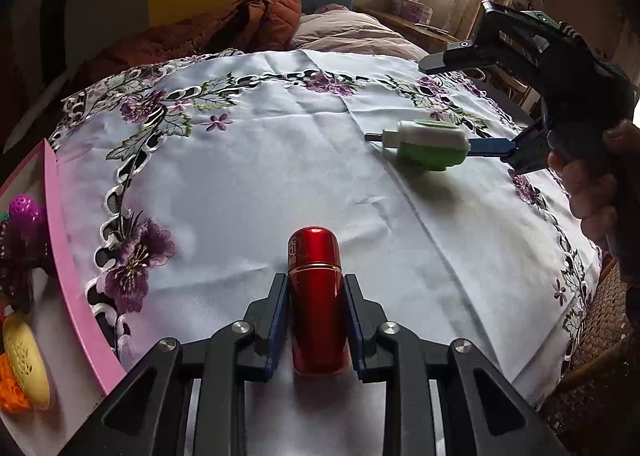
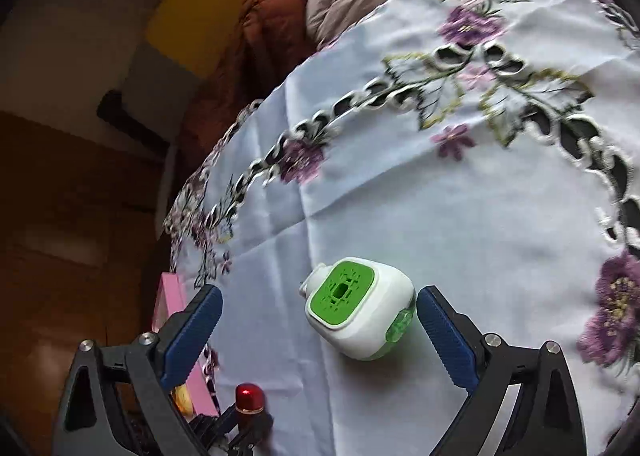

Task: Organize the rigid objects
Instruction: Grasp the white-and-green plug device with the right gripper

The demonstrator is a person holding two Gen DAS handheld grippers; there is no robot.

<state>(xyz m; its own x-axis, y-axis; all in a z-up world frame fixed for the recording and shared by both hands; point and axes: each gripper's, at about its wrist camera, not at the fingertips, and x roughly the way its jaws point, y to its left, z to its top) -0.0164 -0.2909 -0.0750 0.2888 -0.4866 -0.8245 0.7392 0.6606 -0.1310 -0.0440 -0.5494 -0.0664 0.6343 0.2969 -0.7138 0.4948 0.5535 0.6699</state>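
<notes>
Red metal capsule (image 1: 317, 298) sits clamped in the left gripper (image 1: 316, 320); a pink tray (image 1: 70, 276) lies to its left. Right gripper (image 2: 320, 330) gapes wide around the white-and-green plug-in device (image 2: 358, 306) on the embroidered tablecloth (image 1: 280, 160); its pads are not pressing it.

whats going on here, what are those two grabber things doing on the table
A person is tidying small items off a table covered with an embroidered cloth, using a handheld gripper in each hand. The left gripper is shut on a red metal capsule. The right gripper is open around a green and white plug-in device lying on the cloth, not yet gripping it. A pink tray holding other small things sits at the table's edge.
</notes>
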